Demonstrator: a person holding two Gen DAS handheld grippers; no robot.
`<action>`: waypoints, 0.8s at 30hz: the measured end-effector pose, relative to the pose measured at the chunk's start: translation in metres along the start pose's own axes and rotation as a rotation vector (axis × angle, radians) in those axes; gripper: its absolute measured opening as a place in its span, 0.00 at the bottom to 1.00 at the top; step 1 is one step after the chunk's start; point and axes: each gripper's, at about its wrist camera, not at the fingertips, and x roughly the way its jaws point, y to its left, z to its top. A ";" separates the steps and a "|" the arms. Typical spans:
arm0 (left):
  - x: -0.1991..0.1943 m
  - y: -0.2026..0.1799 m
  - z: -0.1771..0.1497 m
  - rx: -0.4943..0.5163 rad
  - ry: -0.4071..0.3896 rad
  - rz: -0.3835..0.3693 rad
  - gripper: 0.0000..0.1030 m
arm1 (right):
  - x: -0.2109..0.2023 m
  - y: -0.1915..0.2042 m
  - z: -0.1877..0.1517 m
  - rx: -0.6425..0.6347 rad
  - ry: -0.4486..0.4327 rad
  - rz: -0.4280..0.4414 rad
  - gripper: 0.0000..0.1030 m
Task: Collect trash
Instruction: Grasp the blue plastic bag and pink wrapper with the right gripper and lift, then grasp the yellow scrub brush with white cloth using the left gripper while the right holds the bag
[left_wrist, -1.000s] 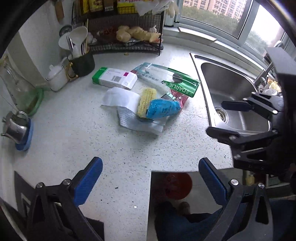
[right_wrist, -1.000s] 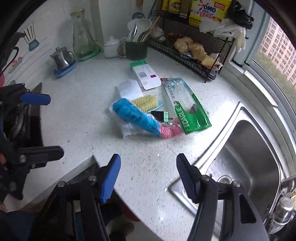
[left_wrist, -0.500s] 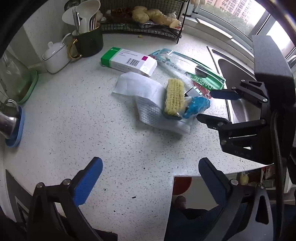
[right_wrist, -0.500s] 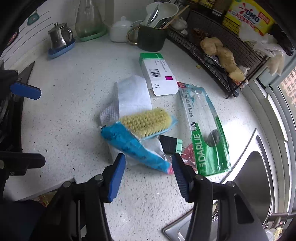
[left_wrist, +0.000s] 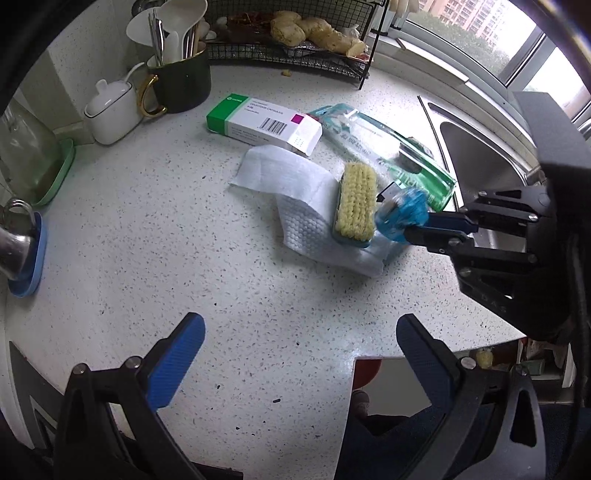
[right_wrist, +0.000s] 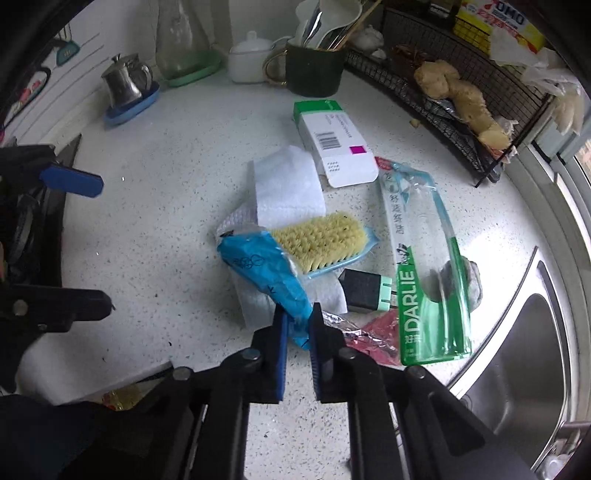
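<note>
A pile of trash lies on the speckled counter: a blue plastic wrapper (right_wrist: 266, 269), white paper towels (right_wrist: 286, 188), a green-and-white box (right_wrist: 334, 142), a green Darlie package (right_wrist: 424, 273) and a red foil wrapper (right_wrist: 373, 332). A yellow scrub brush (right_wrist: 323, 238) and a black charger (right_wrist: 364, 290) lie among them. My right gripper (right_wrist: 297, 345) is shut on the near end of the blue wrapper; it also shows in the left wrist view (left_wrist: 400, 214). My left gripper (left_wrist: 299, 354) is open and empty above the counter's front edge, well short of the pile.
A steel sink (right_wrist: 517, 373) lies right of the pile. At the back stand a dark mug of utensils (left_wrist: 183, 79), a white sugar pot (left_wrist: 112, 110), a wire rack (left_wrist: 295, 44) with ginger, a glass jar (right_wrist: 183, 40) and a small steel pot (right_wrist: 127, 83).
My right gripper moved down to the pile and closed its fingers on the blue wrapper. My left gripper moved closer over the counter and stays open.
</note>
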 end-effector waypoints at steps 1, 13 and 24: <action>0.000 0.000 0.001 0.001 0.000 0.000 1.00 | -0.004 -0.001 -0.001 0.014 -0.010 0.002 0.07; 0.007 -0.024 0.025 0.075 0.002 -0.032 1.00 | -0.055 -0.039 -0.012 0.293 -0.087 0.067 0.06; 0.043 -0.041 0.077 0.185 0.037 -0.036 0.98 | -0.072 -0.064 -0.042 0.561 -0.064 0.097 0.06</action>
